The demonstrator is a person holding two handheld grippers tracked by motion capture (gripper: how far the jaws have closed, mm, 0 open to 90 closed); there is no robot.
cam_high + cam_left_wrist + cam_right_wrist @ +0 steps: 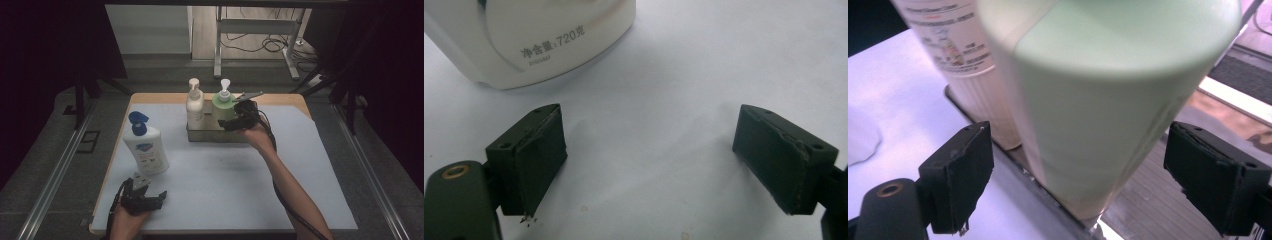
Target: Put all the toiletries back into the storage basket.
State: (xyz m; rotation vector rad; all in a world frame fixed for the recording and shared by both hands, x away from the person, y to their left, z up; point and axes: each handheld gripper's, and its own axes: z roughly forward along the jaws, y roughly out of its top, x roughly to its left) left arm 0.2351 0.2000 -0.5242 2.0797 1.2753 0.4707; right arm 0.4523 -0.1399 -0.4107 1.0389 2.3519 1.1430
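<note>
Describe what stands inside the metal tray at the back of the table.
Two pump bottles stand upright in the metal tray: a cream bottle on the left and a green bottle beside it. The right gripper covers the green bottle's right side and the tray's right end.

Dim, dark-edged high view, gripper views brighter, close green bottle (1108,100) blurred and out of focus

White bottle (531,37) base on pale sheet (684,75), beyond wide-apart hand-held gripper (674,165) jaws.
</note>
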